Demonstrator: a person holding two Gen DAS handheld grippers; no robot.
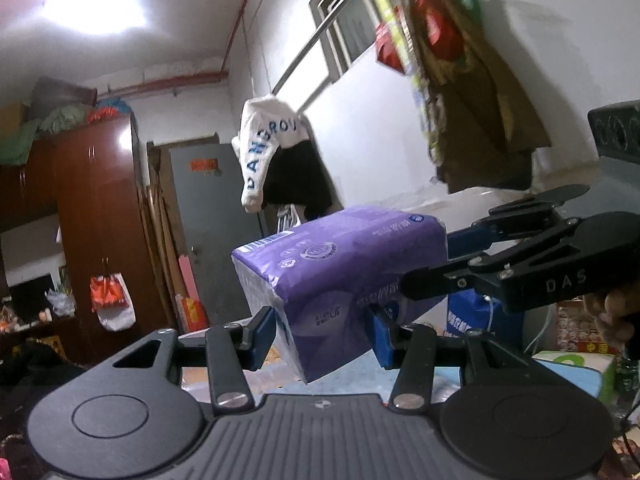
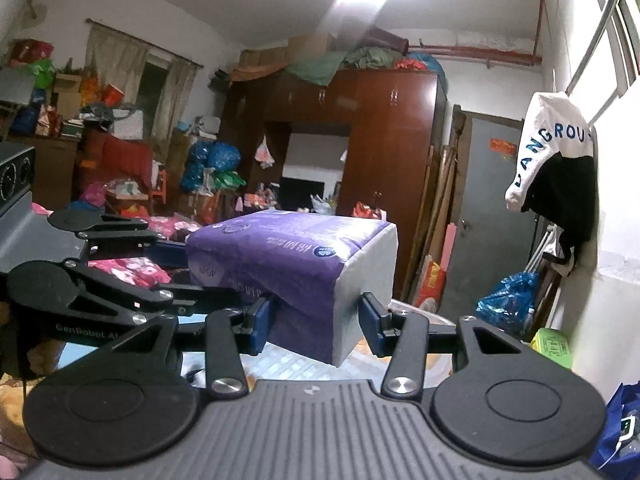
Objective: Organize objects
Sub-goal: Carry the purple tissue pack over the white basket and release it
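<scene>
A purple tissue pack [image 1: 336, 276] is held up in the air between both grippers. My left gripper [image 1: 324, 334] is shut on its near end, blue pads pressing both sides. My right gripper [image 1: 452, 260] comes in from the right and is shut on the pack's far end. In the right wrist view the same pack [image 2: 292, 264] sits between my right gripper's [image 2: 318, 322] blue pads, its white end to the right. My left gripper [image 2: 188, 272] reaches in from the left and grips the other end.
A brown wardrobe [image 2: 384, 168] and a grey door [image 2: 492, 216] stand at the far wall. A white and black jacket [image 2: 560, 168] hangs on the right wall. Bags [image 1: 460, 80] hang by the window. Clutter [image 2: 140, 184] covers the room's left. A blue bag [image 2: 508, 300] lies by the wall.
</scene>
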